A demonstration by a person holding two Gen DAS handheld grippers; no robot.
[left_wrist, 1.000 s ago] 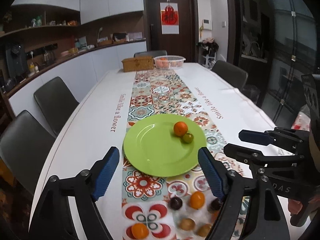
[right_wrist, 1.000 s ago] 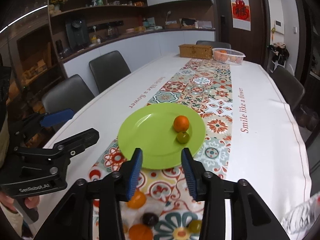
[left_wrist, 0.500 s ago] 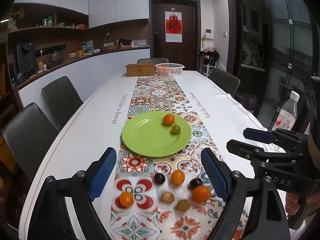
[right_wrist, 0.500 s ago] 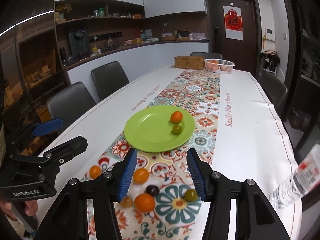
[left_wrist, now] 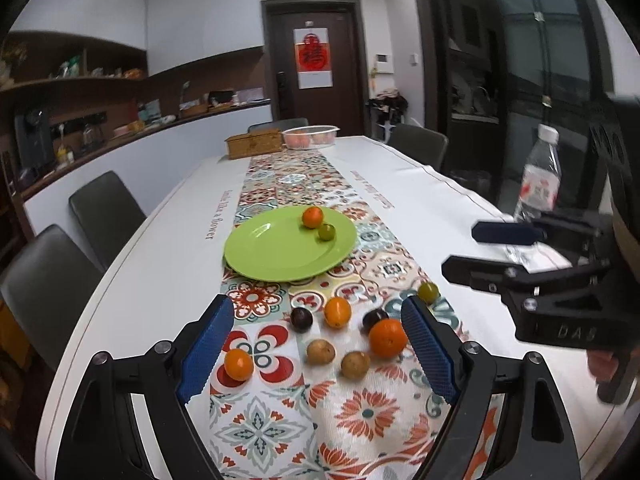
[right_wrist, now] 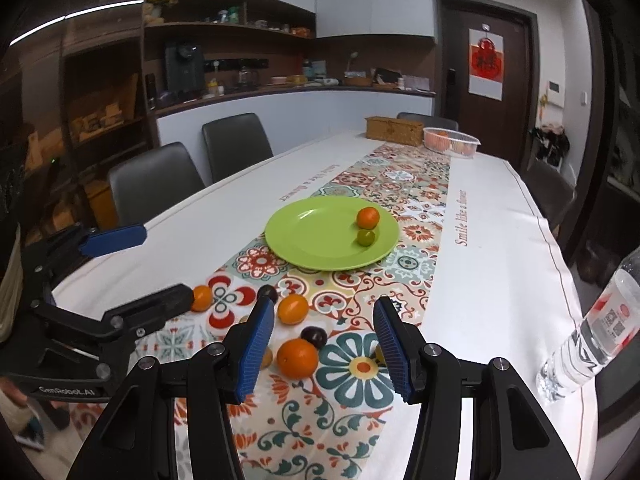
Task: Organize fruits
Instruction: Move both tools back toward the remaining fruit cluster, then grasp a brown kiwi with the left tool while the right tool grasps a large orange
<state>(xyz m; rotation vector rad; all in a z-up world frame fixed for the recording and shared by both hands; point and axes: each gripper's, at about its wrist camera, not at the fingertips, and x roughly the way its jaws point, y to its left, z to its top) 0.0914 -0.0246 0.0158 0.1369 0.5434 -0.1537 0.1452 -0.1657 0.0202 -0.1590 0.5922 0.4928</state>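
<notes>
Both grippers pulled back — loose fruits (left_wrist: 337,312) now visible.

I held the black left gripper (left_wrist: 316,344) with its blue-padded jaws spread wide and nothing between them. The black right gripper (right_wrist: 324,340) beside it was likewise parted and empty, both raised above the bench.

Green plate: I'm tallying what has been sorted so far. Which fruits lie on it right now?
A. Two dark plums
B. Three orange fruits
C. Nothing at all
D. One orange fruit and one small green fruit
D: the green plate holds just an orange fruit and a small green fruit beside it; the other fruits lie on the patterned runner nearer the camera.
</notes>
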